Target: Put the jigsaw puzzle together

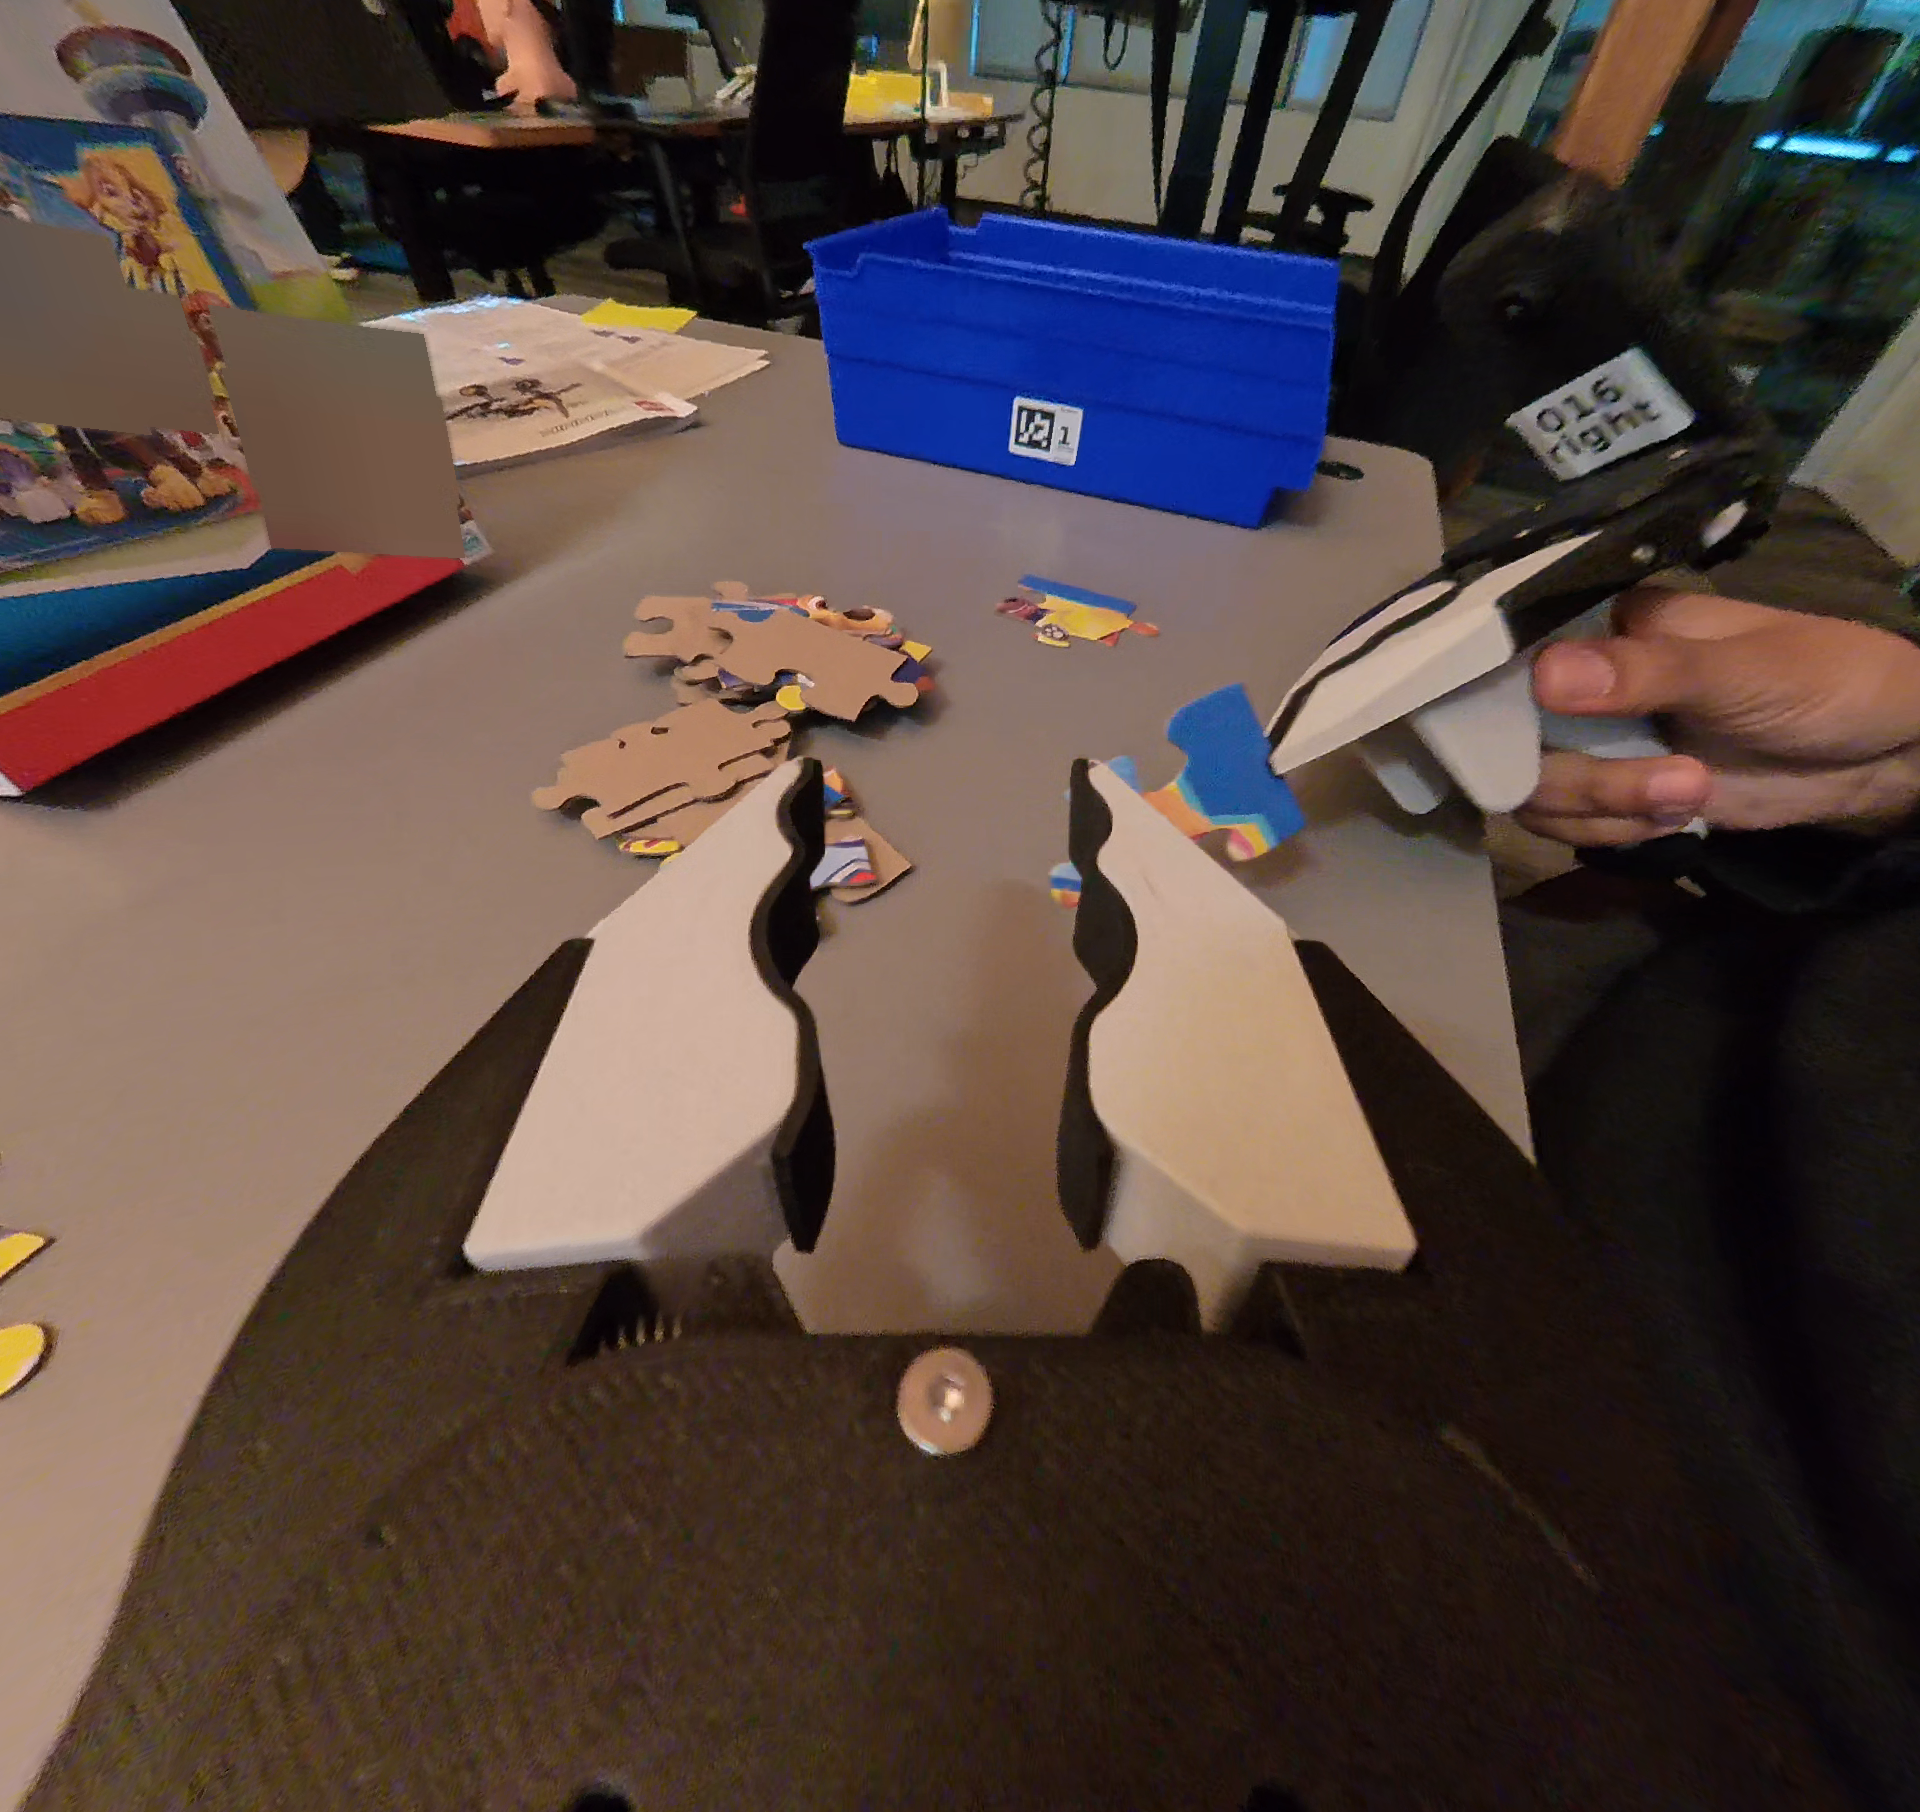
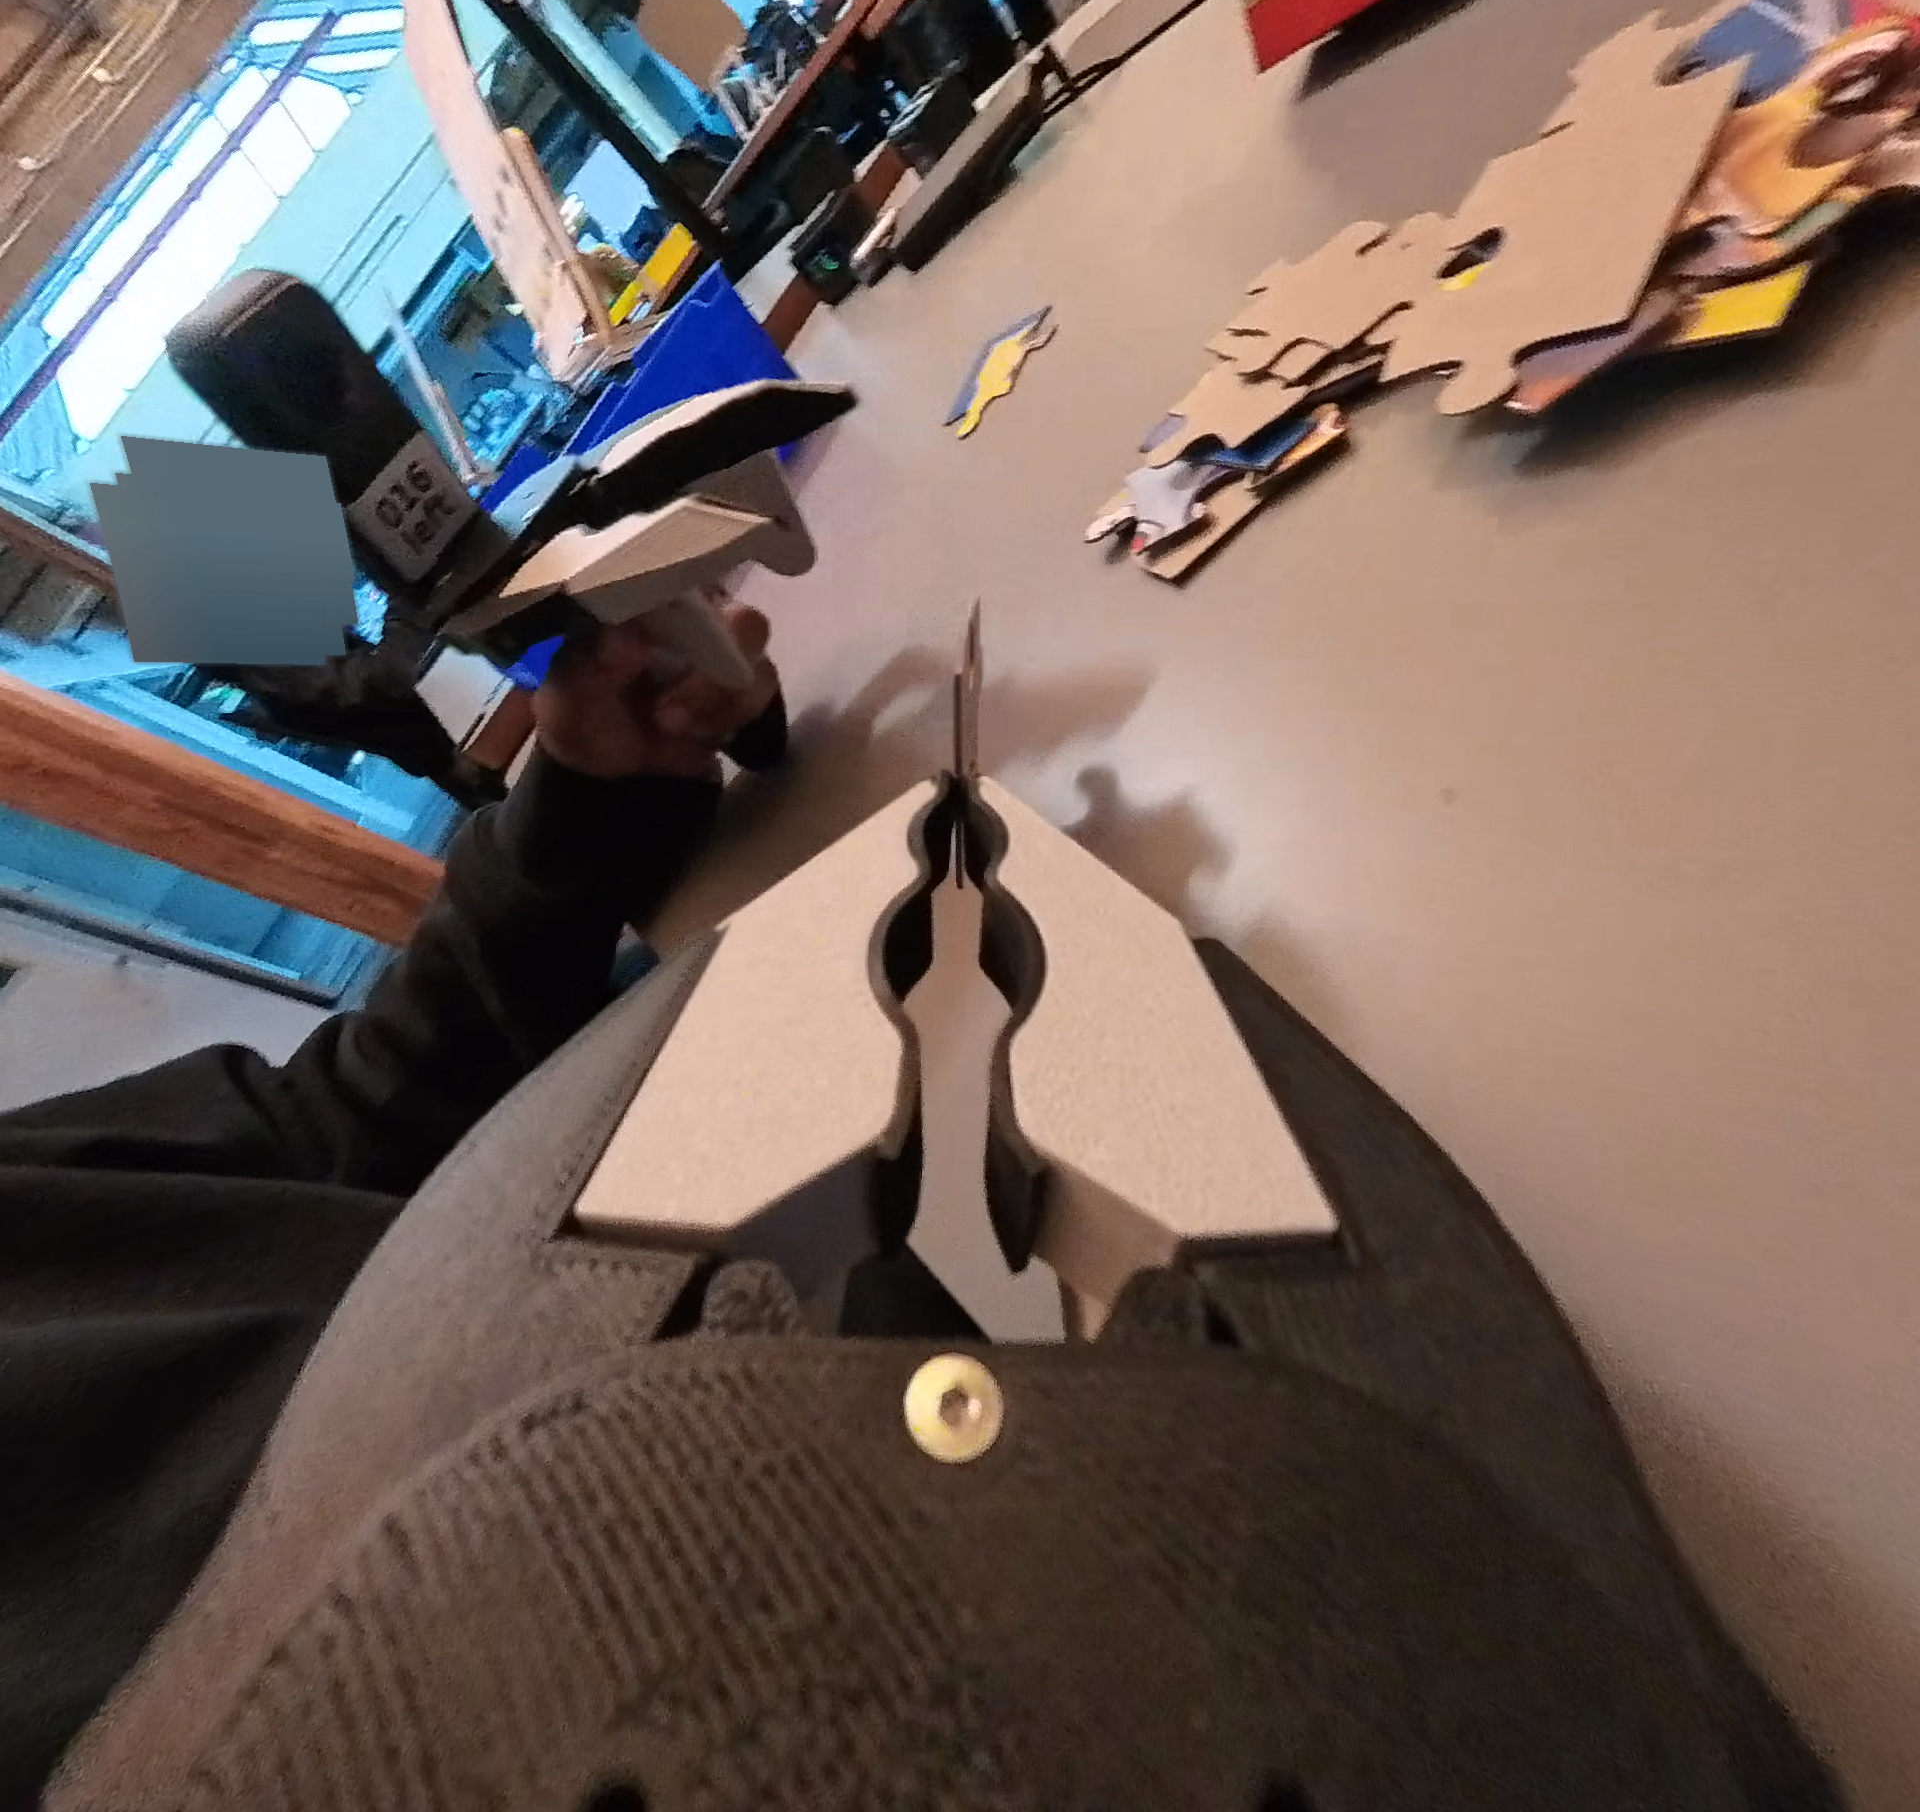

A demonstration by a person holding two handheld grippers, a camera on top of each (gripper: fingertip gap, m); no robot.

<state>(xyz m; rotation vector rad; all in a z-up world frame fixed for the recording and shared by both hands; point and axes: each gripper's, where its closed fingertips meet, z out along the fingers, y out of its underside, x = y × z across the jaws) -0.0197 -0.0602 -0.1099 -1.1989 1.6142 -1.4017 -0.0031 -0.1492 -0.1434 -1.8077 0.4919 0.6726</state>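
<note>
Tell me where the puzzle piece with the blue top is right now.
The blue-topped puzzle piece is pinched in the right gripper, lifted above the grey table, on the right of the left wrist view, beside the open left gripper.

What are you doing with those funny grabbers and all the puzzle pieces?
A person holds a grabber in each hand over a grey table. The right gripper is pinching a blue puzzle piece by its edge, lifted off the table. The left gripper is open with nothing in it. A heap of puzzle pieces lies ahead, with a blue bin behind.
</note>
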